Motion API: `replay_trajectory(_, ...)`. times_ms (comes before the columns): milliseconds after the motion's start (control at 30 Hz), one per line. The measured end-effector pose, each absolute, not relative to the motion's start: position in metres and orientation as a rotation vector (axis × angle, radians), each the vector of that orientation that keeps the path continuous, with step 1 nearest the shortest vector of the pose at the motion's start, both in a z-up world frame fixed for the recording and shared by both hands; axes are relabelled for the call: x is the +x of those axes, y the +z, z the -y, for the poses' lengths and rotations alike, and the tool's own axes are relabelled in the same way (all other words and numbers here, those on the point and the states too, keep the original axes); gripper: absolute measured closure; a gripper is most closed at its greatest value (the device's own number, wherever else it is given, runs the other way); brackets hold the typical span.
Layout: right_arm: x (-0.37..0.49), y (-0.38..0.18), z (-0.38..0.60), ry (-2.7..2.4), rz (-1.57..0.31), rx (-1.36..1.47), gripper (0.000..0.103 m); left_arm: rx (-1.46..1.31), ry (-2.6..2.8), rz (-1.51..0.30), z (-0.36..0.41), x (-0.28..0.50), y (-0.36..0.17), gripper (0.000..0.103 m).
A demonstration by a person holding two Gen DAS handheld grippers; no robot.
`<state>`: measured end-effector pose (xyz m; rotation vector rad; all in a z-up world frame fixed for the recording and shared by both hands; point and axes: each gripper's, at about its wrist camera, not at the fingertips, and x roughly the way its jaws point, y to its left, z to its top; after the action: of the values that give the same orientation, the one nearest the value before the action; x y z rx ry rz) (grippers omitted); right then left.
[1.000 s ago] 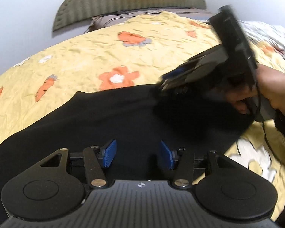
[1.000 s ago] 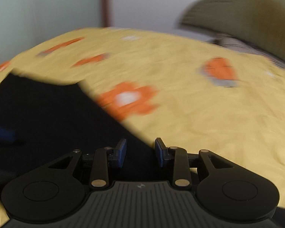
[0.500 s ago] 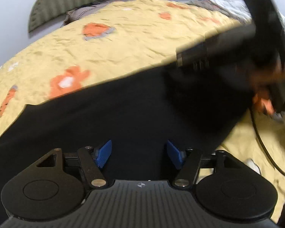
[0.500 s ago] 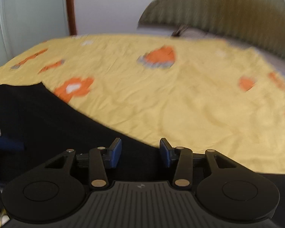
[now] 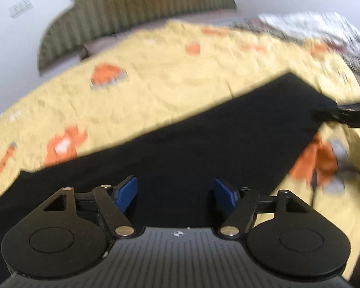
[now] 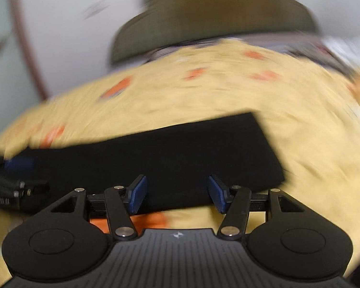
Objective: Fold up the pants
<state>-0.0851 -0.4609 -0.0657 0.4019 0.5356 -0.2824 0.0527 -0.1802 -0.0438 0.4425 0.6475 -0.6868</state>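
Overhead, the left gripper (image 5: pixel 175 193) hangs with its blue-padded fingers spread wide and empty above the flat black fabric pants (image 5: pixel 204 148), which lie as a long band across the crumpled yellow bedspread with orange flower prints (image 5: pixel 156 91). Rightward, the right gripper (image 6: pixel 177 194) is equally wide and empty over the pants' near edge, while the olive ribbed upholstered headboard (image 6: pixel 211 12) stands against the white wall (image 6: pixel 67 24) beyond.
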Motion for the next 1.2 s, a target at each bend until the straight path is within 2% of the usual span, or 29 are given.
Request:
replay_trajectory(67,-0.1,-0.073,0.481,-0.292,-0.506,0.533,0.047,0.459,-0.658,-0.597,0.192,0.049,-0.046,0.019)
replay_trajectory(233,-0.114,-0.088,0.5,-0.288,-0.463,0.685,0.047,0.601,-0.638,-0.599,0.227,0.042,-0.072,0.022)
replay_trajectory(467,-0.132,-0.109,0.517,-0.344,-0.316,0.949,0.048,0.595,-0.669,-0.53,0.226,0.034,-0.058,0.02)
replay_trajectory(733,-0.12,-0.115,0.528,-0.422,-0.167,1.031,0.049,0.456,-0.726,-0.652,0.229,0.048,-0.052,0.02)
replay_trajectory(767,-0.119,-0.116,0.529,-0.428,-0.157,1.041,0.054,0.447,-0.73,-0.661,0.229,0.05,-0.05,0.02)
replay_trajectory(800,-0.119,-0.116,0.533,-0.439,-0.164,1.045,0.068,0.438,-0.73,-0.667,0.228,0.052,-0.049,0.02)
replay_trajectory(867,-0.116,-0.117,0.537,-0.457,-0.204,1.036,0.085,0.408,-0.726,-0.684,0.227,0.057,-0.046,0.019)
replay_trajectory(900,-0.114,-0.118,0.538,-0.459,-0.218,1.032,0.088,0.384,-0.727,-0.705,0.227,0.062,-0.045,0.019)
replay_trajectory(1000,-0.109,-0.109,0.531,-0.462,-0.258,0.929,0.09,0.285,-0.75,-0.8,0.228,0.08,-0.041,0.019)
replay_trajectory(1200,-0.08,-0.068,0.478,-0.482,-0.357,0.418,0.09,-0.111,-0.868,-1.119,0.243,0.129,-0.037,0.02)
